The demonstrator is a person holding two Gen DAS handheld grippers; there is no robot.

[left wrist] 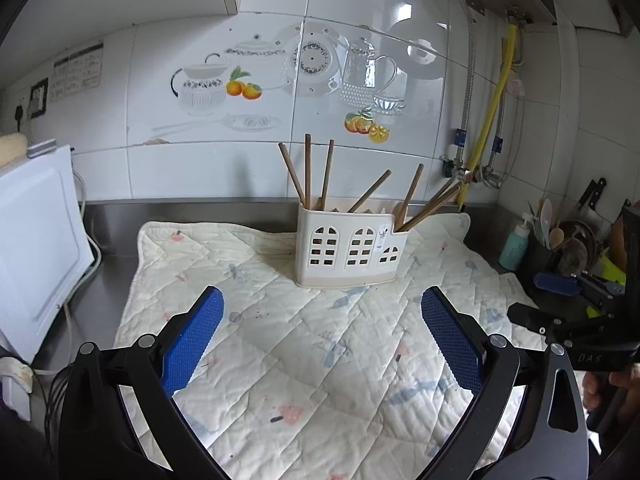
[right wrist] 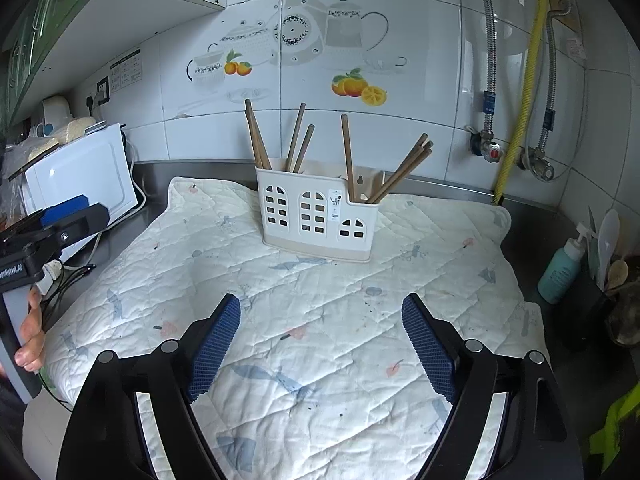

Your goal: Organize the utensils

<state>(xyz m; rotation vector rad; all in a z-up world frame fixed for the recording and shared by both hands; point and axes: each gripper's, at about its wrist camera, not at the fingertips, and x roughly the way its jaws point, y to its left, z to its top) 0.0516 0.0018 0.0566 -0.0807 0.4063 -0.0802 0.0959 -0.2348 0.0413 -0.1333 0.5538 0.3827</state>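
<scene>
A white plastic utensil holder [left wrist: 350, 250] shaped like a house stands on a quilted cloth [left wrist: 304, 360] near the wall. Several brown wooden chopsticks [left wrist: 308, 172] lean in its compartments. It also shows in the right wrist view [right wrist: 318, 216], with chopsticks [right wrist: 348, 158] sticking up. My left gripper [left wrist: 322, 336] is open and empty above the cloth, in front of the holder. My right gripper [right wrist: 320, 344] is open and empty, also short of the holder. The right gripper appears at the right edge of the left wrist view [left wrist: 568, 292].
A white microwave [left wrist: 36, 248] stands at the left with cables beside it. A teal soap bottle [right wrist: 560, 270] and a dark utensil pot [left wrist: 560, 248] stand at the right. Gas pipes and valves [right wrist: 516, 152] run down the tiled wall.
</scene>
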